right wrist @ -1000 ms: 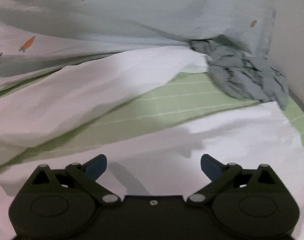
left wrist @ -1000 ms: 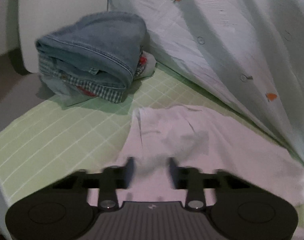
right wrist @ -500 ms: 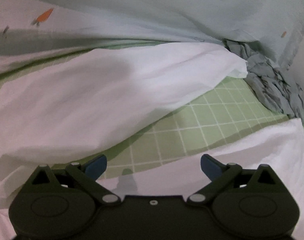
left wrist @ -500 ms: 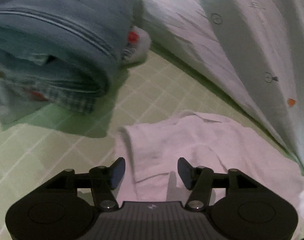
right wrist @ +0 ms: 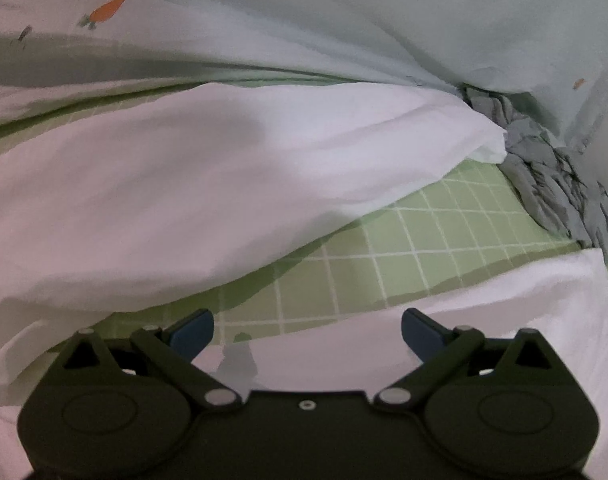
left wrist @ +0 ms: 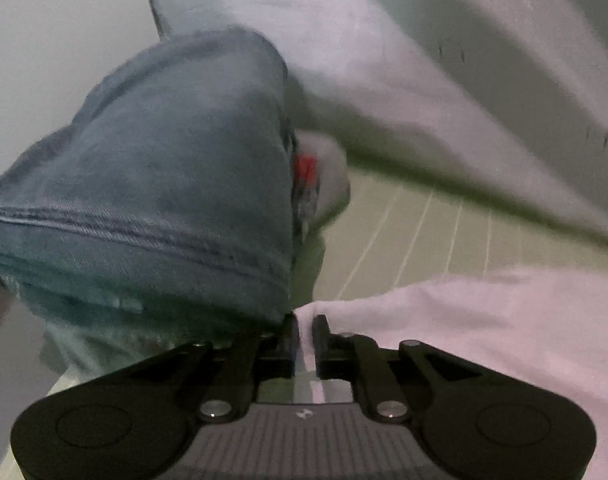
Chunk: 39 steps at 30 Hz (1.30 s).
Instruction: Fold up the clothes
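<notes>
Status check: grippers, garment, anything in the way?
Left gripper shut on white garment edge. Right gripper open over it, holding nothing. Folded jeans close beside left jaws.

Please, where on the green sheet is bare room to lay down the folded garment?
One bare patch of green checked sheet lies between the raised white garment and its lower white part, bordered by the grey crumpled cloth. Near the denim stack it is crowded.

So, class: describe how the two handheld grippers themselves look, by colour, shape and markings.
The left gripper is black, with a ribbed grey centre panel bearing a small white logo, two round side housings and silver pivot screws. The right gripper is all black, similarly shaped, with blue fingertip pads. No cables or sleeves show.
</notes>
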Available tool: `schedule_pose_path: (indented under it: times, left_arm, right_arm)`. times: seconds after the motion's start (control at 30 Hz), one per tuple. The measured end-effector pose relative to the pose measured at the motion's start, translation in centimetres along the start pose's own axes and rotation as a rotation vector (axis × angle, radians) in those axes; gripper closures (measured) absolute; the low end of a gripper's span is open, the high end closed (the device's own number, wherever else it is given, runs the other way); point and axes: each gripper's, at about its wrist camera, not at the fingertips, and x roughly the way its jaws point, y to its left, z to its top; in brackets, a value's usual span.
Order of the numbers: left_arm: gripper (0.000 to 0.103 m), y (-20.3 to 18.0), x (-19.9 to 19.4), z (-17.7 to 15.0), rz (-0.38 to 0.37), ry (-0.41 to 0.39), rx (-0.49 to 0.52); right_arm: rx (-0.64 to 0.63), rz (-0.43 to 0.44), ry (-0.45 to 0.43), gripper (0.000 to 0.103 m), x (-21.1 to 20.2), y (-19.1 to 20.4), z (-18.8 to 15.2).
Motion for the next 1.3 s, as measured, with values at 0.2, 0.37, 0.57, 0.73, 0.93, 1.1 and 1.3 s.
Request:
schedule_pose_path:
  times: [0.2, 0.37, 0.57, 0.73, 0.93, 1.1, 1.3]
  left_arm:
    - [0.036, -1.0, -3.9, -1.7, -0.093, 0.027, -0.087]
    - [0.013, -4.3, -7.0, -3.3, -0.191, 0.018, -0.012]
    - [0.013, -9.8, -7.8, -5.4, -0.306, 0.135, 0.036]
    - [0.013, -13.8, -6.3, -6.1, -0.346, 0.229, 0.032]
    - [0.013, -15.2, -5.3, -6.3, -0.309, 0.276, 0.012]
    - [0.013, -14.8, -6.1, -6.2, -0.281, 0.277, -0.023]
    - [0.013, -14.5, -8.3, -6.0, -0.309, 0.251, -0.048]
  right_arm:
    - [0.159, 0.014, -0.014, 0.002, 0.9, -4.0, 0.3]
    - [0.328, 0.037, -0.028, 0.002, 2.9, -7.8, 1.1]
    - [0.440, 0.054, -0.125, 0.011, 6.1, -12.0, 5.2]
    - [0.604, 0.068, -0.193, 0.032, 9.9, -17.6, 9.7]
    - [0.705, 0.083, -0.111, 0.069, 16.5, -21.9, 12.9]
    - [0.629, 0.114, -0.179, 0.101, 14.7, -21.8, 13.4]
    - [0.598, 0.108, -0.378, 0.101, 2.2, -22.9, 8.2]
